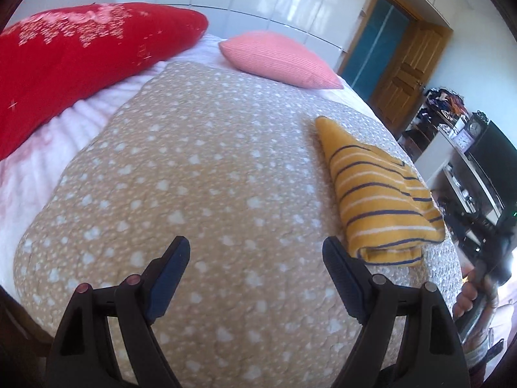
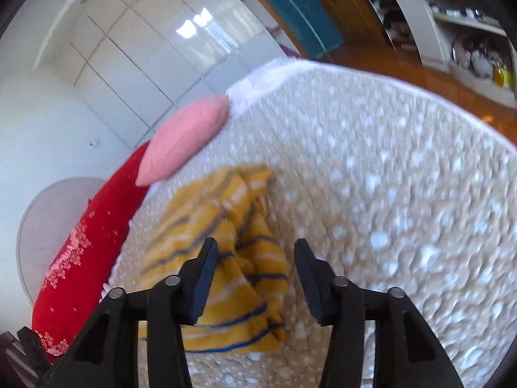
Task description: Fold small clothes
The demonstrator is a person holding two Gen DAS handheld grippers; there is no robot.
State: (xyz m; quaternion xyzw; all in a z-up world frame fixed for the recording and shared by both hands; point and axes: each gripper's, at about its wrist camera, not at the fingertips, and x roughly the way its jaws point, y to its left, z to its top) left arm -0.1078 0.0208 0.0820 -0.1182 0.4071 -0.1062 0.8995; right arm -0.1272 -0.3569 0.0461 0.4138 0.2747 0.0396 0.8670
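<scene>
A mustard-yellow small garment (image 1: pixel 381 194) with white and navy stripes lies folded into a wedge near the right edge of the beige spotted bedspread (image 1: pixel 210 161). My left gripper (image 1: pixel 255 245) hovers open over bare bedspread to the garment's left, with nothing between its fingers. In the right wrist view the same garment (image 2: pixel 232 220) looks bunched and blurred. My right gripper (image 2: pixel 256 245) stands open just above its near end. The left finger overlaps the cloth and the right finger is clear of it. A hand (image 1: pixel 468 297) grips a dark handle at the bed's right edge.
A red pillow (image 1: pixel 80 48) and a pink pillow (image 1: pixel 278 58) lie at the head of the bed. White wardrobe doors stand behind. A wooden door (image 1: pixel 410 71) and cluttered shelves (image 1: pixel 468 161) are to the right, past the bed's edge over a wood floor (image 2: pixel 420 74).
</scene>
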